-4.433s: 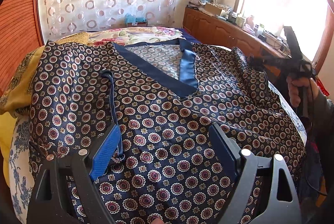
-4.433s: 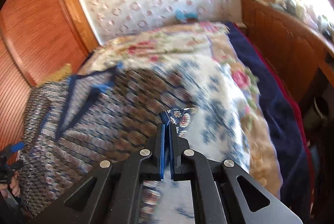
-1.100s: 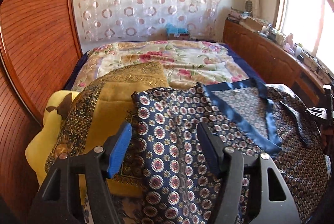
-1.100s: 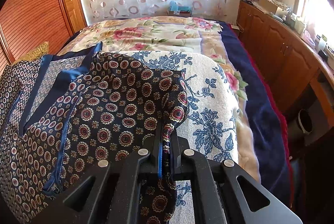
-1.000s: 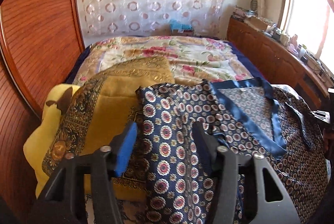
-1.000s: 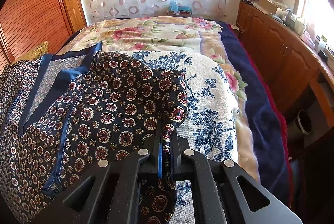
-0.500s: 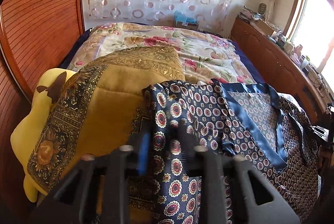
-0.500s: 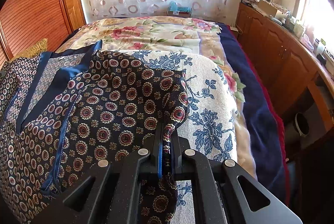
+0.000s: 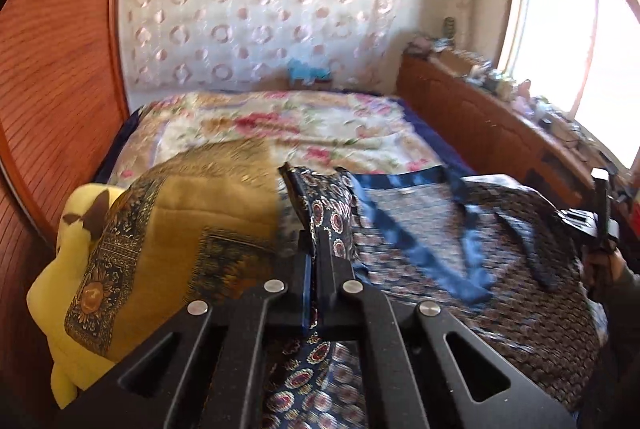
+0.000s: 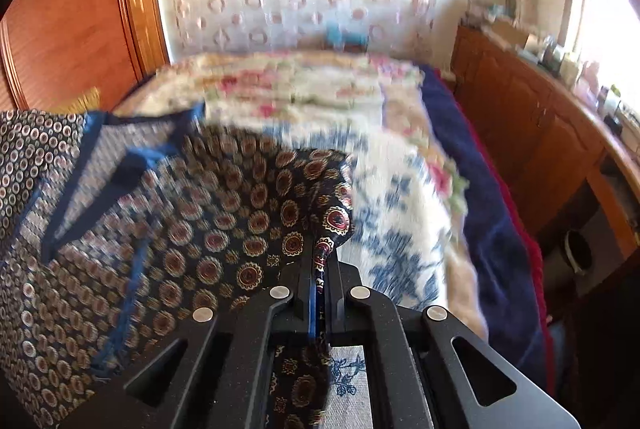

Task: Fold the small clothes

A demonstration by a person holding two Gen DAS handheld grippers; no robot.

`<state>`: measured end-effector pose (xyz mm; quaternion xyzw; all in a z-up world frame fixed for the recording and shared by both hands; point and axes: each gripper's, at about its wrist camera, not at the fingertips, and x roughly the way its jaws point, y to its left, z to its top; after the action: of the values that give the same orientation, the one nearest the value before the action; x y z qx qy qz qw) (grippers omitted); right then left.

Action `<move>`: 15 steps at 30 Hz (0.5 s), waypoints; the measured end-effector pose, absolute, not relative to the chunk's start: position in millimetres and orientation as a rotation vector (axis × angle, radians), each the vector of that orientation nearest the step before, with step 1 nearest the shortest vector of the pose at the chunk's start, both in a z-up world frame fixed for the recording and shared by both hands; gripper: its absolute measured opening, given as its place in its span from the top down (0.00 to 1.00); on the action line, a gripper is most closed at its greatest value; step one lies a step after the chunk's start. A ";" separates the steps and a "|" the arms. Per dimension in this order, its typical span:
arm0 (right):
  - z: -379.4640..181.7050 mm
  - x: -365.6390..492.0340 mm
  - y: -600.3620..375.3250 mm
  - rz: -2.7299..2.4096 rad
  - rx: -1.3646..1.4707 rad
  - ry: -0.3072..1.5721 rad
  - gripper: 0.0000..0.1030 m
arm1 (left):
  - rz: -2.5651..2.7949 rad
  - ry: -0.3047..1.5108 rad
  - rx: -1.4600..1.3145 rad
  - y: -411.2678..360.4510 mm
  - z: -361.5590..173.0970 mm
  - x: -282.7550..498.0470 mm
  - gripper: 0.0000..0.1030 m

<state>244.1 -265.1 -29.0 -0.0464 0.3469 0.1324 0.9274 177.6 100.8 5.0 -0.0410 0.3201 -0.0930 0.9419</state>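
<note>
Fig.: fold start. My left tongs (image 9: 313, 249) & right tongs (image 10: 319, 261) each pinched a near corner of the patterned top (image 10: 192, 229), spread on bed (image 10: 480, 197). Next, I judged: carry both corners far, evenly.

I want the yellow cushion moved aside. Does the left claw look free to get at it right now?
Probably not yet: the left claw is shut on the patterned garment. The yellow cushion lies beside it with nothing between them, so it would need to let go first.
</note>
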 end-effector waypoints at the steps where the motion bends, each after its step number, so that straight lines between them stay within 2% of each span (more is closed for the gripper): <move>1: -21.6 237.4 -265.7 0.288 -0.076 0.686 0.99 | -0.200 0.638 -0.076 97.5 9.4 168.7 0.98; 7: 22.3 179.5 -258.0 0.392 -0.106 0.549 0.99 | -0.249 0.569 -0.055 93.8 33.7 124.9 0.98; 15: 31.9 94.0 -270.4 0.510 -0.097 0.535 0.99 | -0.277 0.549 -0.054 103.2 24.9 48.3 0.98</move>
<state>94.0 -270.4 31.9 -0.0473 0.2615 0.2492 0.9313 48.3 103.2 24.9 -0.0268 0.2701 -0.1361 0.9528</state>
